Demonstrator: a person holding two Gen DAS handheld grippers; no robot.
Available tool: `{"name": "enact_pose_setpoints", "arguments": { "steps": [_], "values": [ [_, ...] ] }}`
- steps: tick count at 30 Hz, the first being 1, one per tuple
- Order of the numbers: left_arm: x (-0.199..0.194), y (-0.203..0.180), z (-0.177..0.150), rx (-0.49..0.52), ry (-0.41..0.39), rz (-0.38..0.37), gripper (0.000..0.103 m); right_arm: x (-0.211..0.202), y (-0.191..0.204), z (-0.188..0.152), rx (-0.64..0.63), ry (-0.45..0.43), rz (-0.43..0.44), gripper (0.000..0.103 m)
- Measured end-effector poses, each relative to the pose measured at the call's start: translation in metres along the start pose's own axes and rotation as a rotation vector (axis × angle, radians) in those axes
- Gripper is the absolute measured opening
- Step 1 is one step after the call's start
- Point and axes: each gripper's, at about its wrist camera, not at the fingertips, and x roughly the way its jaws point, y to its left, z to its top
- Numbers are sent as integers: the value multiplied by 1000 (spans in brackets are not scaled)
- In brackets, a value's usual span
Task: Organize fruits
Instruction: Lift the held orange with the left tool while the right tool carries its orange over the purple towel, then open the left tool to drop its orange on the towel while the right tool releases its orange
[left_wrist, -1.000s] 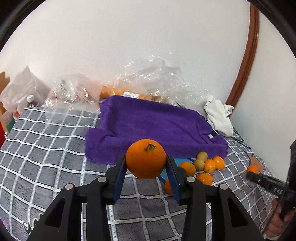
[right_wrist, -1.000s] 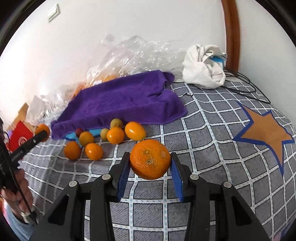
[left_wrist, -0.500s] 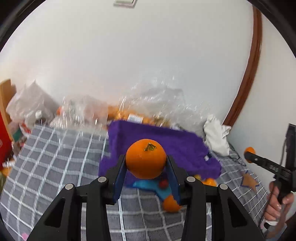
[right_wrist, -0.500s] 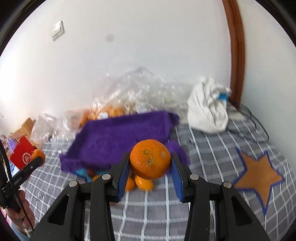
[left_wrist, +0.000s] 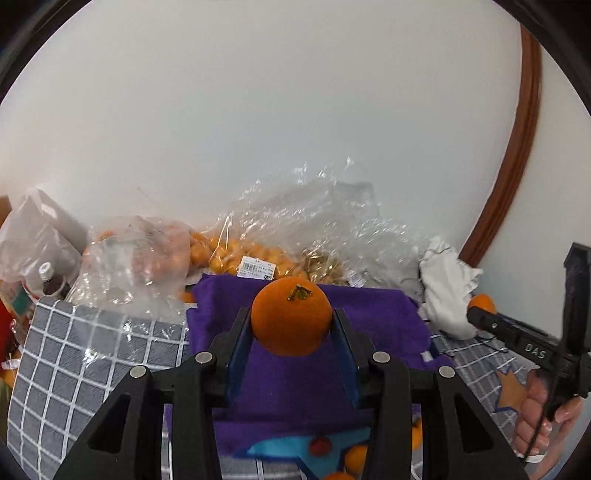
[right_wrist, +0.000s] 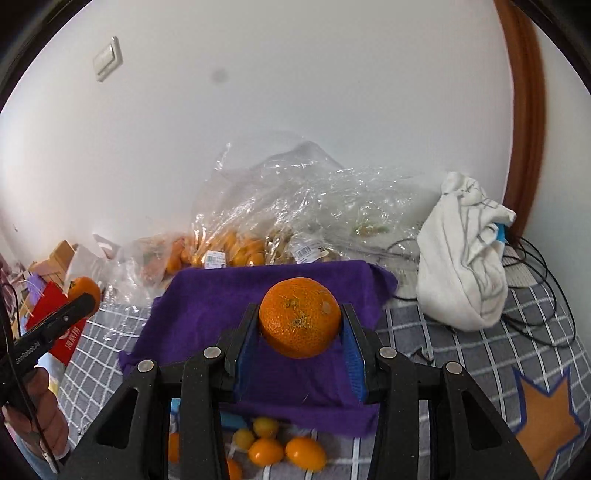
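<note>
My left gripper (left_wrist: 291, 326) is shut on an orange with a green stem (left_wrist: 291, 316), held in the air over the purple towel (left_wrist: 369, 314). My right gripper (right_wrist: 299, 325) is shut on a rougher-skinned orange (right_wrist: 300, 317), also above the purple towel (right_wrist: 207, 295). Several small orange and yellow fruits (right_wrist: 280, 448) lie on the grey checked cover just below the towel's near edge. The right gripper with its orange (left_wrist: 480, 304) shows at the right of the left wrist view, a hand (left_wrist: 535, 424) on its handle. The left gripper's orange (right_wrist: 85, 291) shows at the left of the right wrist view.
Crinkled clear plastic bags of fruit (left_wrist: 258, 258) lie against the white wall behind the towel. A white bundled cloth (right_wrist: 461, 266) and black cables (right_wrist: 535, 295) sit at the right. A red box (right_wrist: 55, 325) and cartons stand at the left. An orange star patch (right_wrist: 546, 417) marks the cover.
Both grippers have risen and moved forward over the purple towel, each still holding its orange. The loose small fruits have slid toward the bottom edge of both views.
</note>
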Motion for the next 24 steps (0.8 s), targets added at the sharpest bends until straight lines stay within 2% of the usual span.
{"name": "enact_pose_setpoints", "arguments": {
  "steps": [5, 8, 14, 20, 24],
  "values": [
    [46, 4, -7, -13, 73, 12, 41, 34, -11, -6, 11, 49, -10, 42],
    [68, 14, -19, -29, 130, 18, 41, 58, -14, -16, 6, 112, -25, 42],
    [92, 28, -39, -54, 209, 30, 41, 88, -7, -34, -44, 184, -30, 42],
    [102, 24, -53, -28, 243, 19, 41, 103, -7, -48, -61, 222, -35, 42],
    [104, 20, -58, -4, 230, 28, 41, 110, -8, -56, -67, 238, -40, 42]
  ]
}}
